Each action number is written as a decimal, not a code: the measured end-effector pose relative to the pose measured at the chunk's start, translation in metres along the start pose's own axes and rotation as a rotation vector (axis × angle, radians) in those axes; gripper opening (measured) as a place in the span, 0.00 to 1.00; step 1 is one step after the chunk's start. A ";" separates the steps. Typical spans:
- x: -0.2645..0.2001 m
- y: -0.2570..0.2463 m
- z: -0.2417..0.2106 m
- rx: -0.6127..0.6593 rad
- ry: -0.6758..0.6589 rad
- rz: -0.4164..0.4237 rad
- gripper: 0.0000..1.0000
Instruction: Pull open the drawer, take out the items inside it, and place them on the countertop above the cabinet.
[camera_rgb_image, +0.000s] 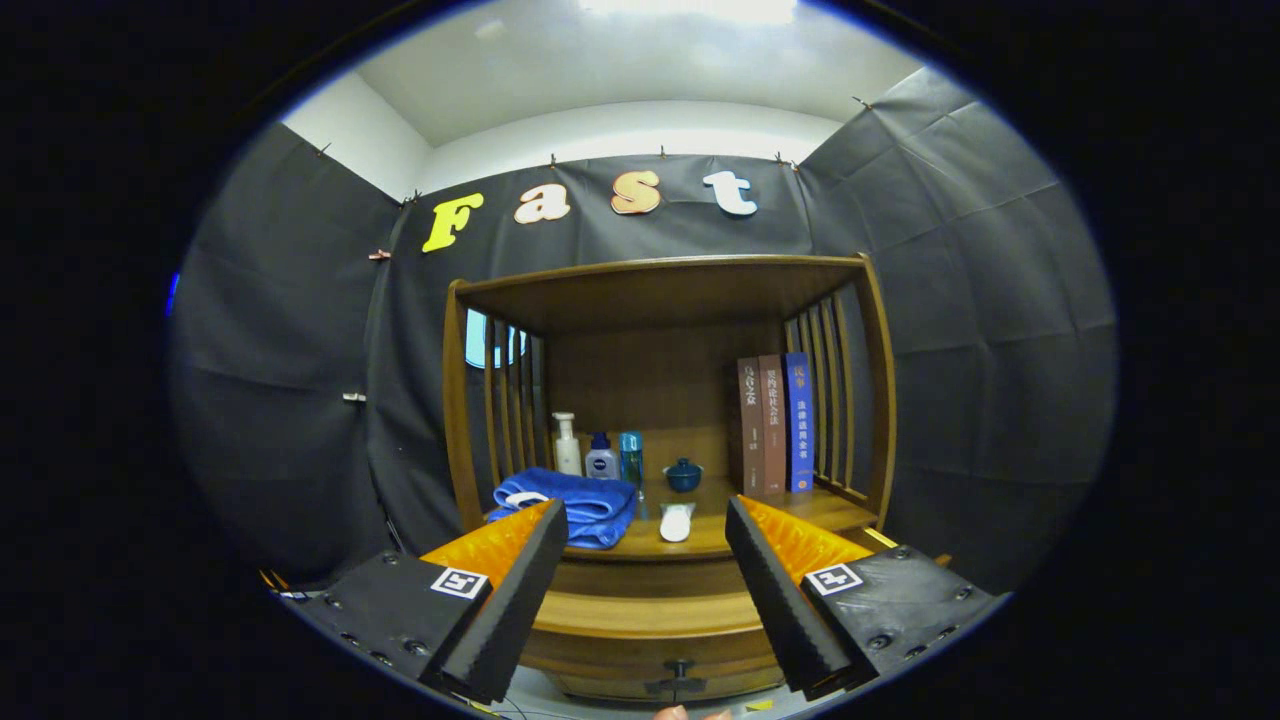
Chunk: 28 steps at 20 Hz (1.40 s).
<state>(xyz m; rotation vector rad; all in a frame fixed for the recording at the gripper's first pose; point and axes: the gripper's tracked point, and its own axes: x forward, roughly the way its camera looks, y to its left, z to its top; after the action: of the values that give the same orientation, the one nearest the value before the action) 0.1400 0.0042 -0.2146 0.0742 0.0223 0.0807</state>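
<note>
Tongs (646, 520) agape before shut drawer (655, 668), book spines (777, 424) illegible.

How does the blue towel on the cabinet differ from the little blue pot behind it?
The blue towel is soft, folded flat and large, at the countertop's front; the blue pot is small, rigid, lidded and upright, farther back. Both are blue and lie beyond the gripper, whose fingers are open.

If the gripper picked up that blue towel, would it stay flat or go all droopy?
Probably droopy: the towel lies folded in soft, rounded layers on the countertop, so it looks like limp cloth. It likely won't roll or break, and its fuzzy surface should grip well. The gripper is open, short of it.
</note>
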 end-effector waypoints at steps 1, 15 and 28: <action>-0.004 -0.004 -0.010 -0.004 -0.005 -0.015 1.00; -0.001 -0.024 -0.180 -0.035 0.233 -0.059 1.00; 0.025 -0.016 -0.181 -0.076 0.245 -0.054 1.00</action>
<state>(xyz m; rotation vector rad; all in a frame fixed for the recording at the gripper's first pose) 0.1613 0.0033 -0.3969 -0.0126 0.2658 0.0364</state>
